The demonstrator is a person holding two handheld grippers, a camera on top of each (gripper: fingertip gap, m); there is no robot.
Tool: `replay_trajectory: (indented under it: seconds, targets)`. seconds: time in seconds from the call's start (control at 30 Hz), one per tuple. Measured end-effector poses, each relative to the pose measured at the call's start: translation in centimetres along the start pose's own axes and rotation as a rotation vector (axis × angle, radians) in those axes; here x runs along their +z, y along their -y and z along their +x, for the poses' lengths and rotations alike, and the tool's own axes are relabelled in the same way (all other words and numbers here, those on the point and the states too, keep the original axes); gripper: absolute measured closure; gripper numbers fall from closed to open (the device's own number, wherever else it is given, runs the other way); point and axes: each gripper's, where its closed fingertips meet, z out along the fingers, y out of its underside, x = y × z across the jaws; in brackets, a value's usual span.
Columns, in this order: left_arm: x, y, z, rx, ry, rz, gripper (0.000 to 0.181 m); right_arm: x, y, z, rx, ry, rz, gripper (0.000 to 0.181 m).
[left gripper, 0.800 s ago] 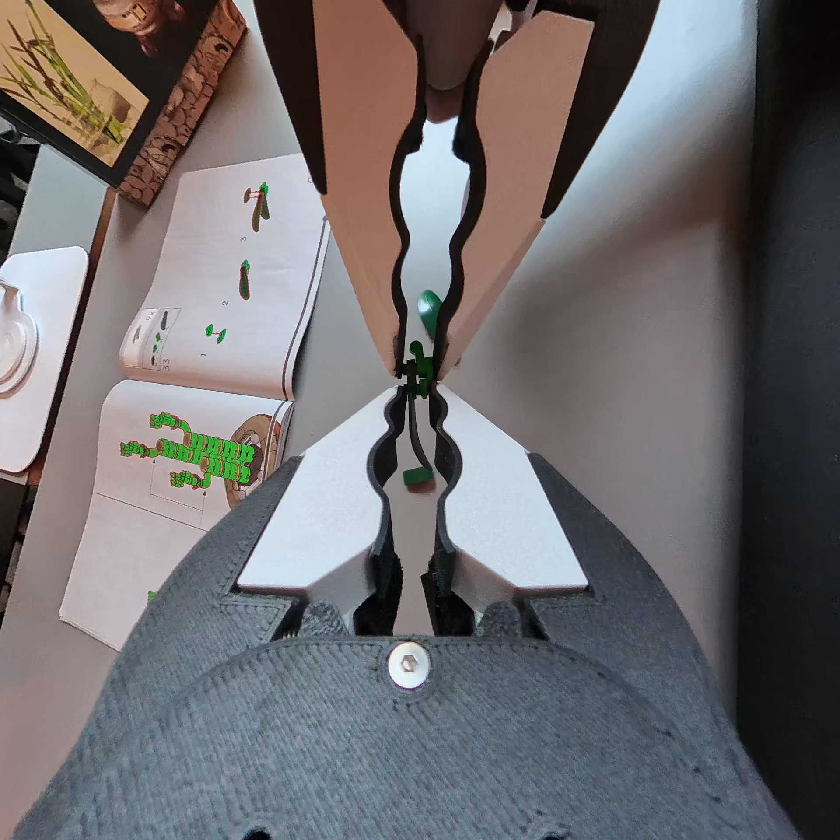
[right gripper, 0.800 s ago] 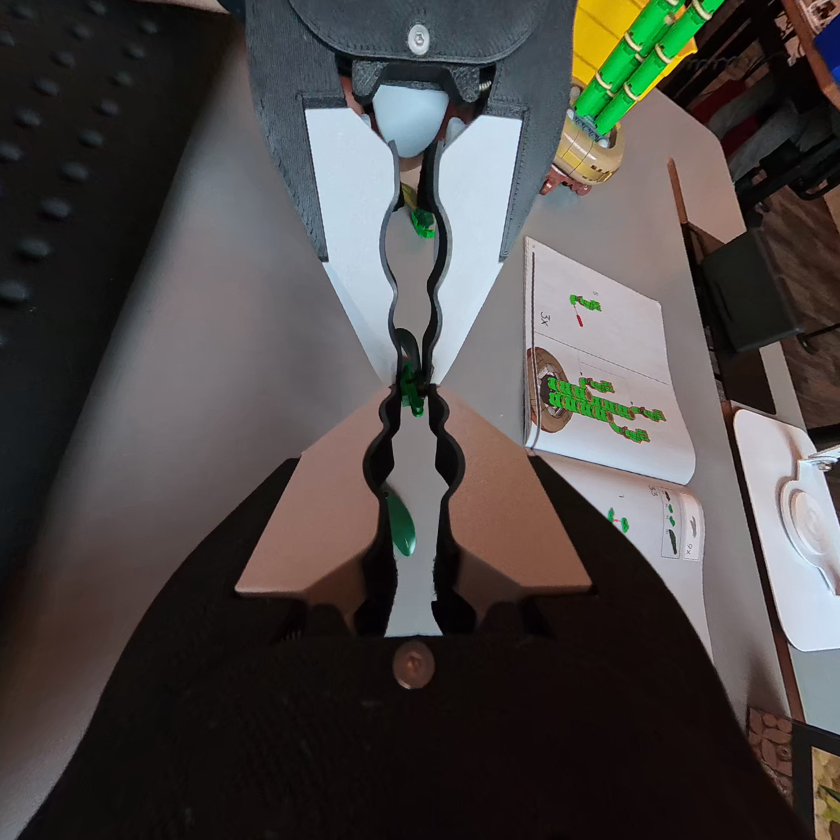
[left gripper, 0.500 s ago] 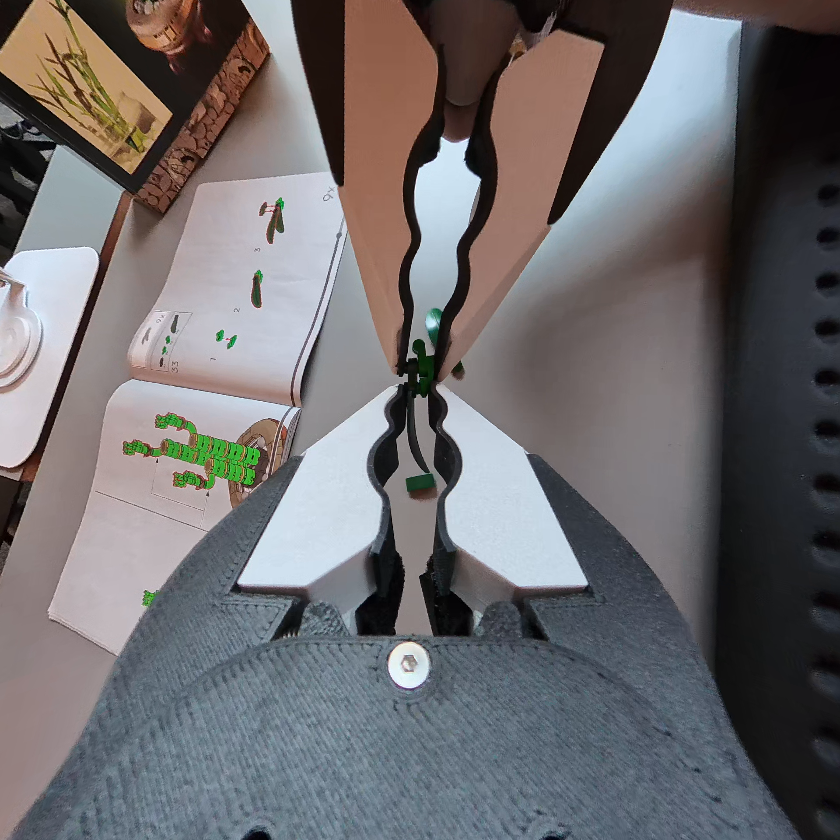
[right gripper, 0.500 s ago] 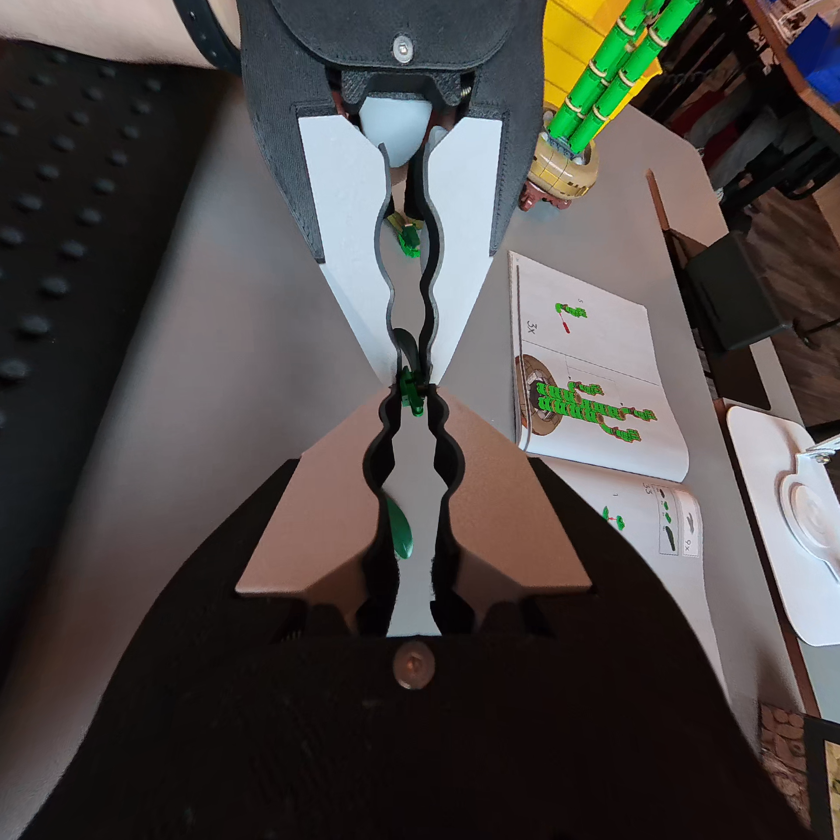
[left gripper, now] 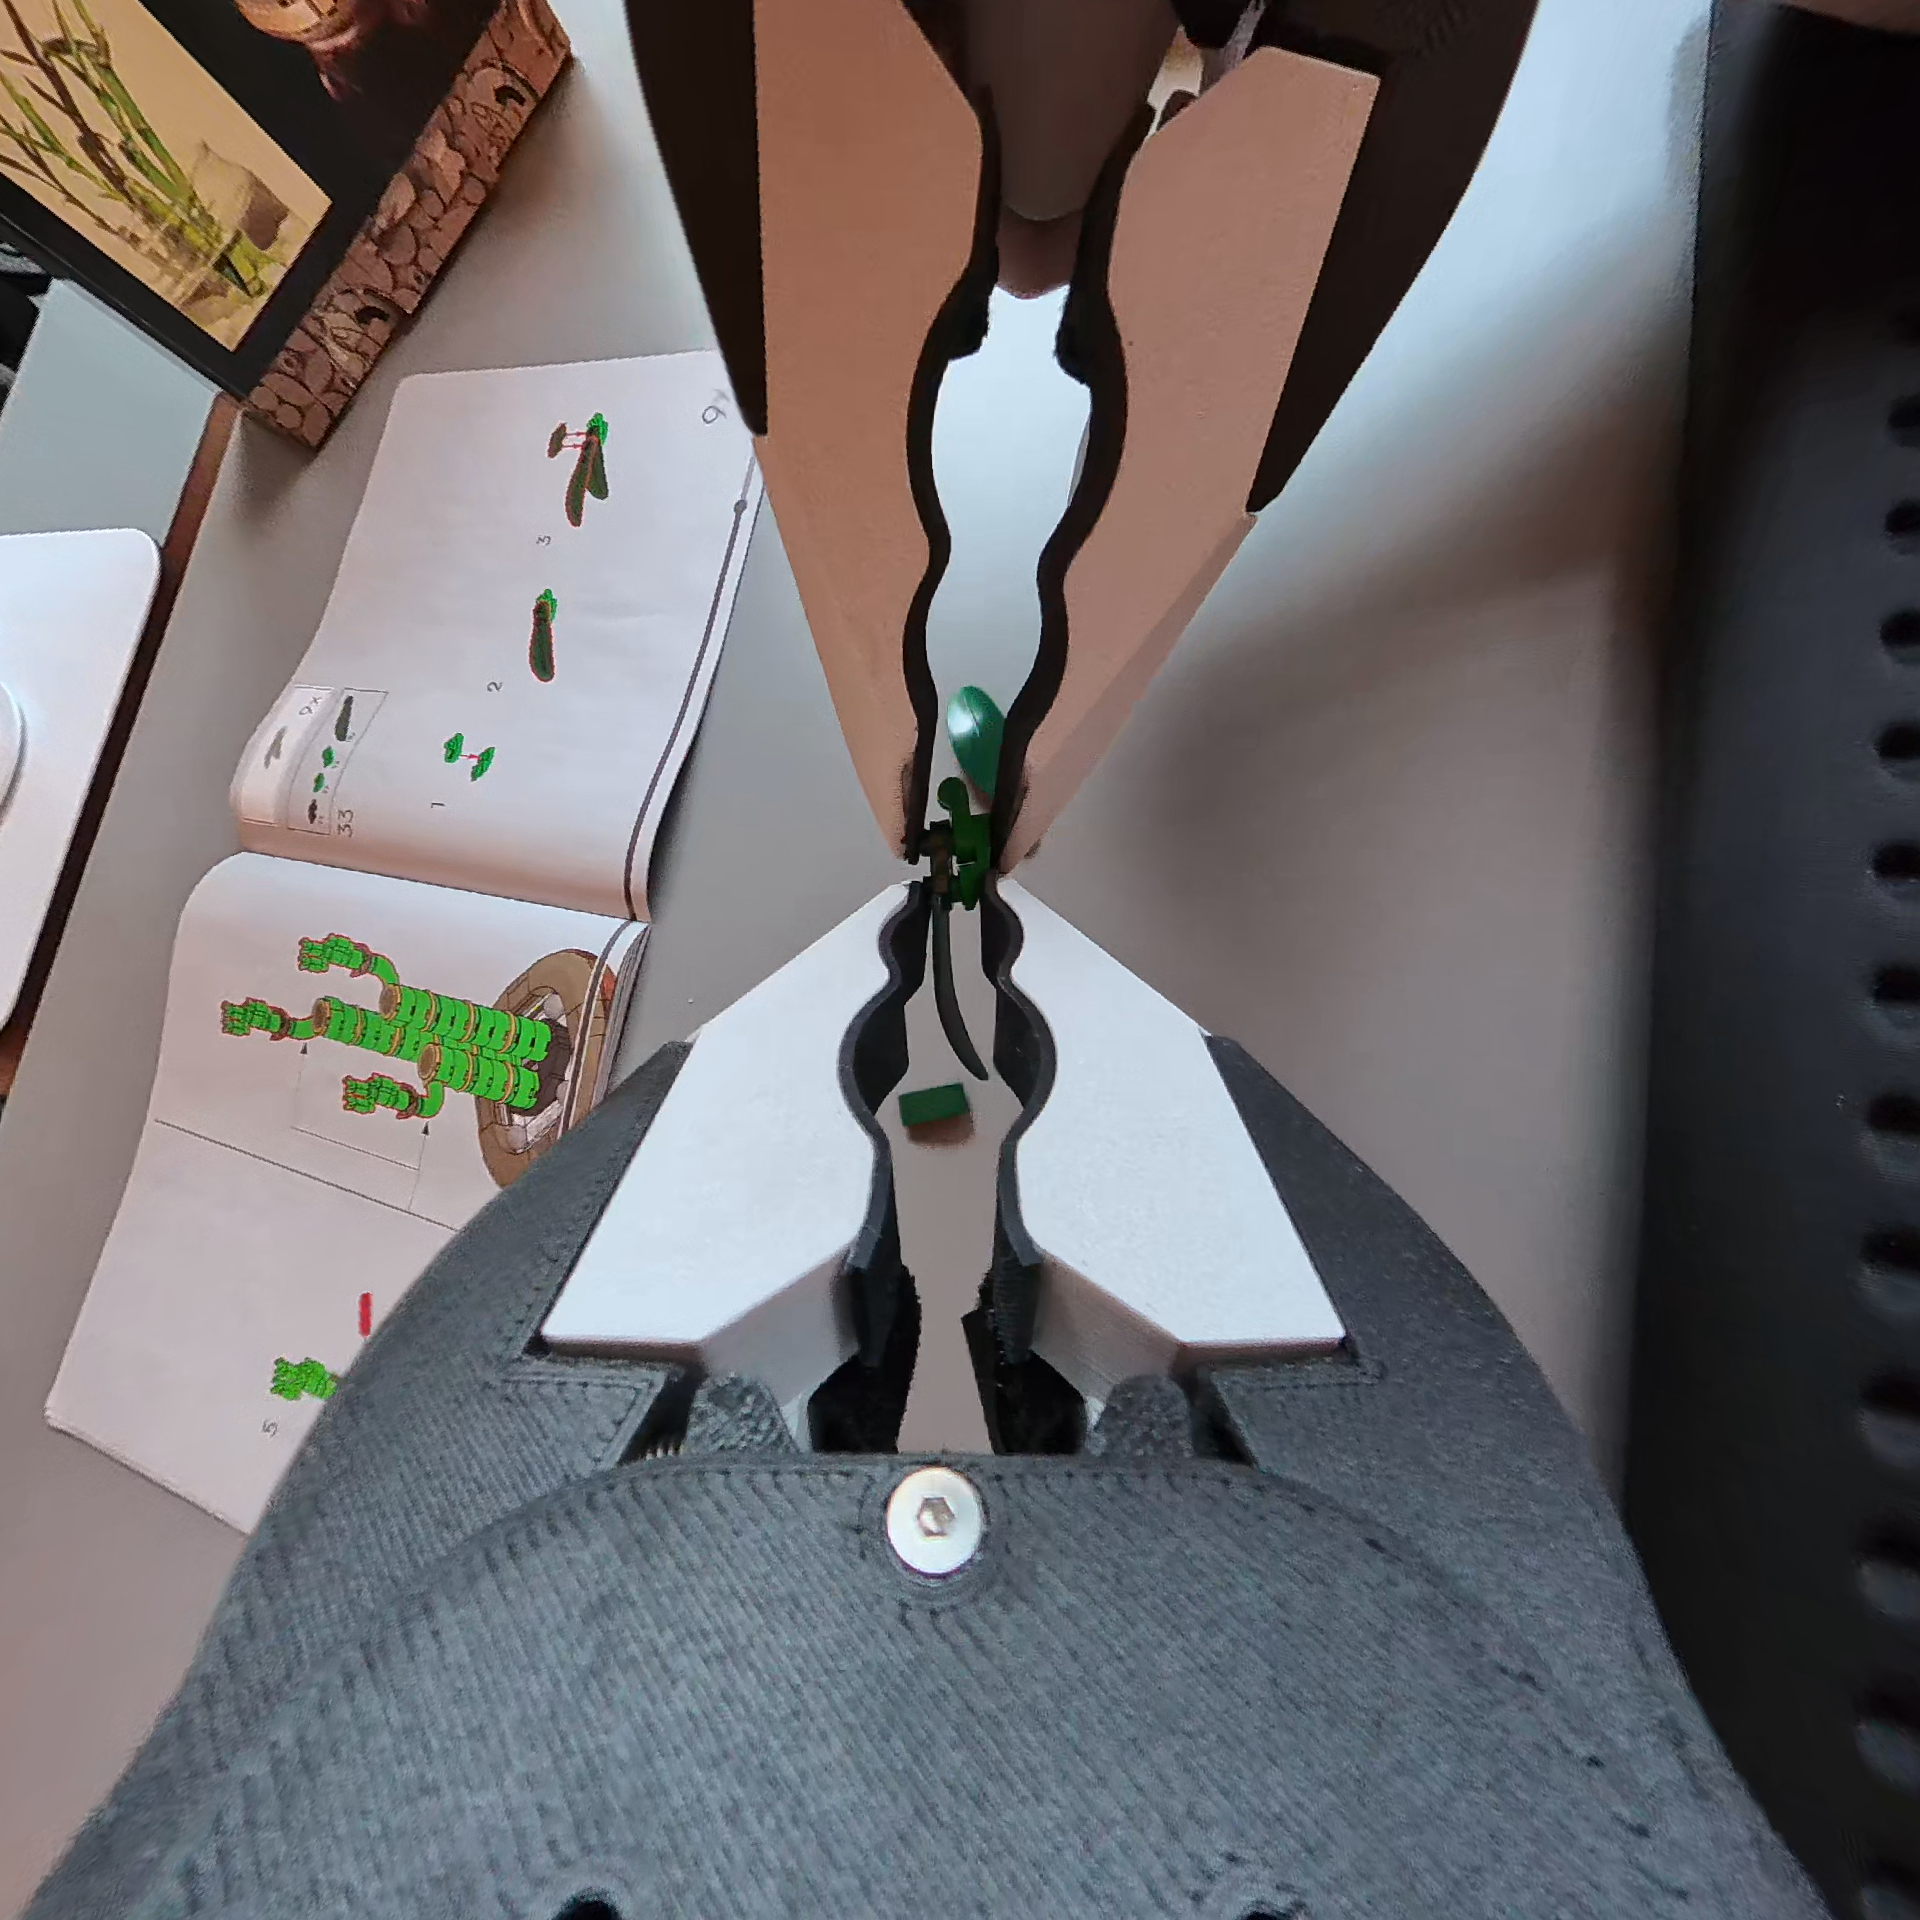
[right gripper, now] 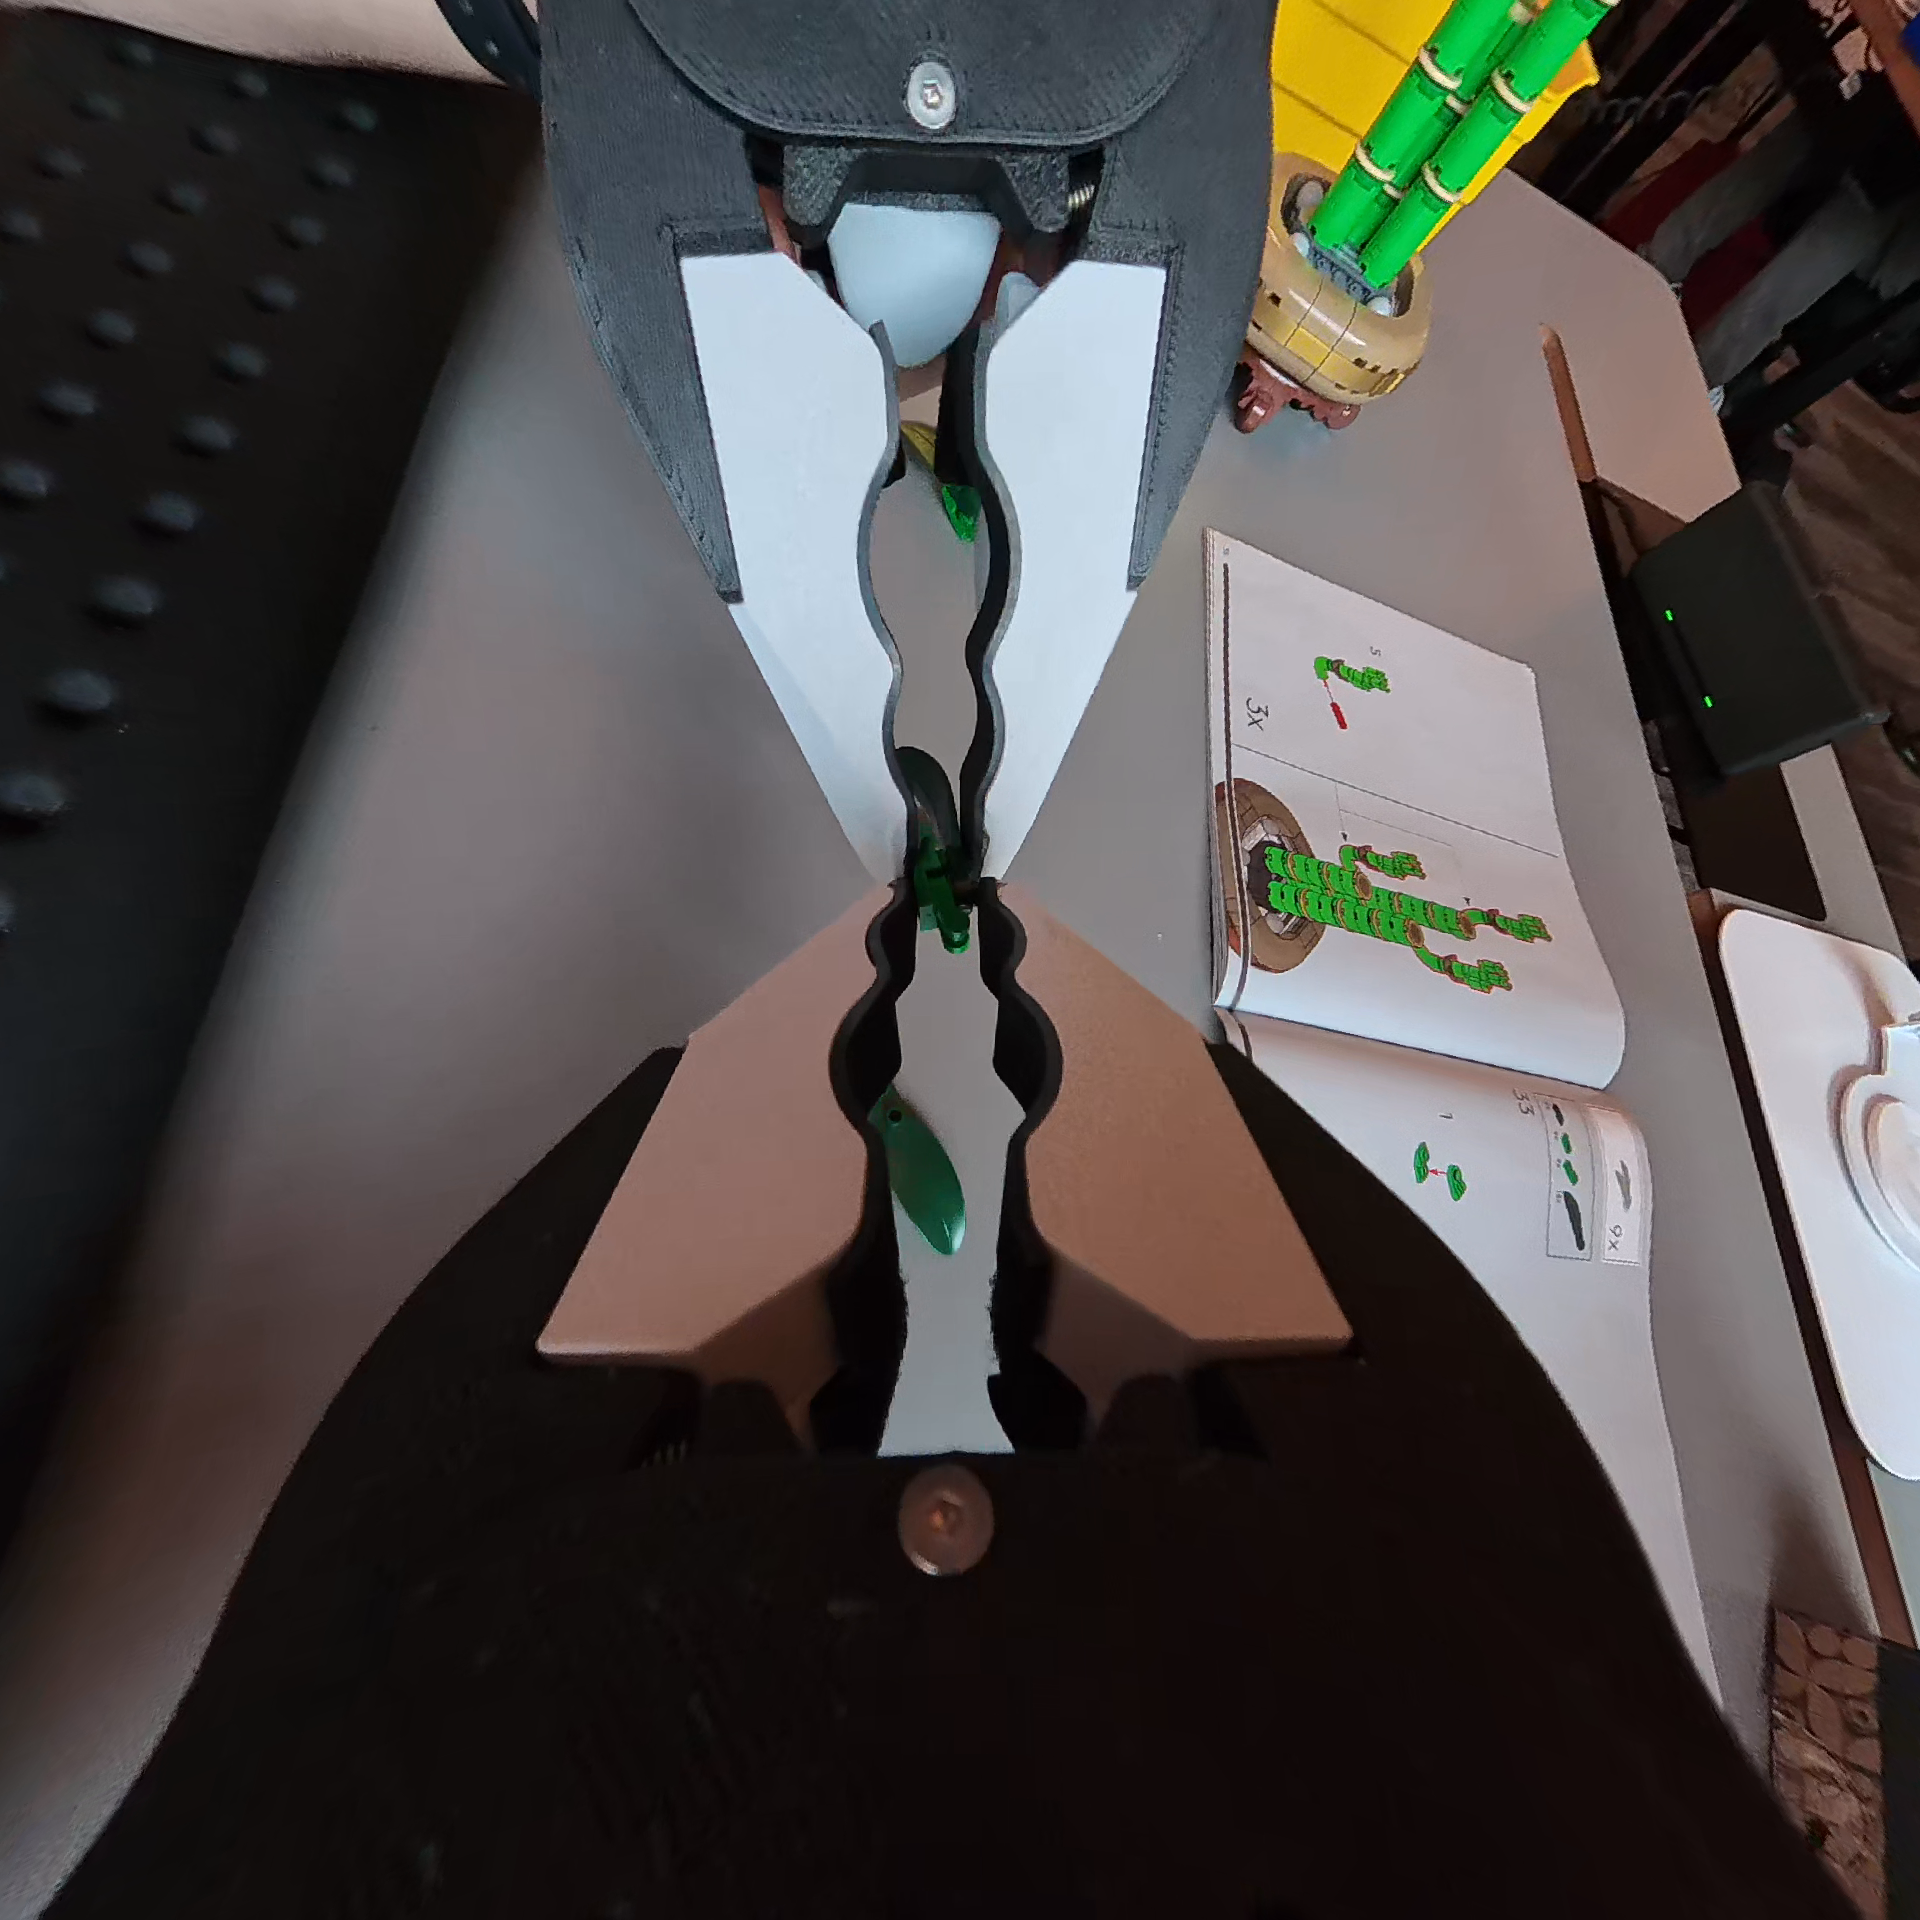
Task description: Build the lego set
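My left gripper (left gripper: 951,891), with white fingers, is shut on a dark green curved leaf piece (left gripper: 948,982). My right gripper (right gripper: 940,902), with tan fingers, is shut on a small bright green stem piece (right gripper: 943,906). The two grippers meet tip to tip above the grey table, and the two pieces touch at the tips (left gripper: 961,836). The right gripper (left gripper: 958,854) comes in from the top of the left wrist view. The left gripper (right gripper: 940,868) comes in from the top of the right wrist view. How the pieces join is hidden by the tips.
A loose green leaf (right gripper: 920,1179), a small green brick (left gripper: 933,1103) and another bright green piece (right gripper: 958,509) lie on the table below. An open instruction booklet (left gripper: 468,727) lies beside them. A green bamboo model in a tan pot (right gripper: 1351,270) stands at the back. A black dotted chair (left gripper: 1818,935) borders the table.
Both grippers stay shut and tip to tip on their pieces. The joined pair has drifted slightly over the table, so the booklet and the black chair have shifted in both views.
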Motion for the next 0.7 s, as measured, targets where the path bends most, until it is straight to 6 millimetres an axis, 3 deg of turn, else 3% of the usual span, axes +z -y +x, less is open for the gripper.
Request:
replay_trajectory:
  seconds: [0.03,0.17,0.3,0.43,0.53,0.7]
  targets:
    - [0.1,0.1,0.1,-0.002,-0.001,0.011,0.173,-0.1,-0.1,-0.1,-0.002,0.002,-0.005,0.172]
    - [-0.3,0.4,-0.6,-0.014,0.036,0.052,0.165,-0.7,-0.1,0.5,-0.009,-0.035,-0.013,0.172]
    - [-2.0,2.5,-1.7,-0.125,0.018,0.214,0.155,-2.0,-0.3,1.9,0.007,-0.104,0.011,0.172]
    - [-6.8,5.8,-4.3,-0.282,0.025,0.561,0.134,-3.4,0.1,3.6,0.006,-0.198,0.077,0.171]
    - [-10.1,6.6,-4.9,-0.312,-0.028,0.814,0.132,-4.0,1.2,4.2,-0.041,-0.265,0.132,0.172]
    - [-9.0,5.6,-4.2,-0.151,0.042,0.69,0.132,-4.3,3.0,3.5,-0.073,-0.259,0.186,0.171]
